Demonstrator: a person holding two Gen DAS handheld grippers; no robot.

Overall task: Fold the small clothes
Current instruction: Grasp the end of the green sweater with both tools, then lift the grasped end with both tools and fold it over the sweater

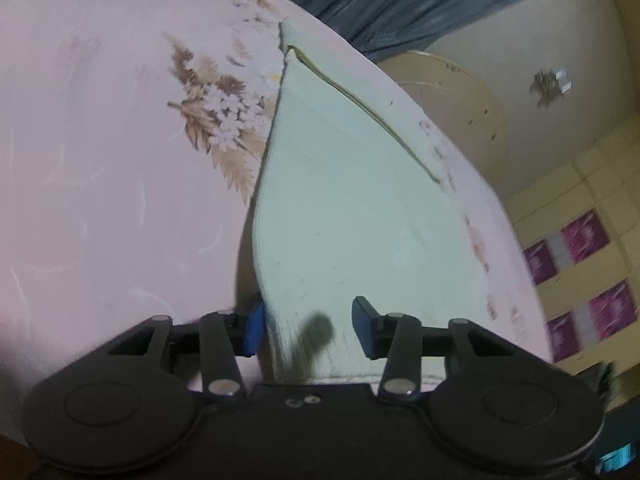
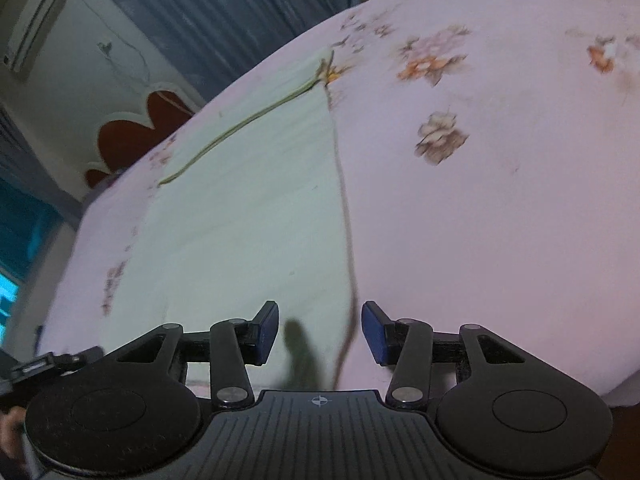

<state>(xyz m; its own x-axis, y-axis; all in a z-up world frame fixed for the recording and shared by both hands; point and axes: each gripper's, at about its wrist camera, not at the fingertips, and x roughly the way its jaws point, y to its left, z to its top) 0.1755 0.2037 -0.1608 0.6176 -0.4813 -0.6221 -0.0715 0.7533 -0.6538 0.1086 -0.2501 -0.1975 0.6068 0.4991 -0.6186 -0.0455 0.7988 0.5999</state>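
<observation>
A pale green garment [image 1: 340, 208] with a thin yellowish seam lies flat on the pink floral bedsheet [image 1: 100, 160]. In the left wrist view my left gripper [image 1: 310, 330] hovers low over the garment's near left corner. Its blue pads stand apart, with the garment's left edge just inside the left pad and nothing pinched. In the right wrist view the same garment [image 2: 248, 208] spreads away from me. My right gripper [image 2: 320, 332] straddles its near right edge, jaws apart and pads clear of the fabric.
The bedsheet [image 2: 500, 220] stretches far to the right of the garment. The bed's edge drops off to a tiled wall [image 1: 580, 280]. A dark blue curtain [image 2: 208, 12] hangs behind the bed. The other gripper's tip [image 2: 52, 360] shows at the lower left.
</observation>
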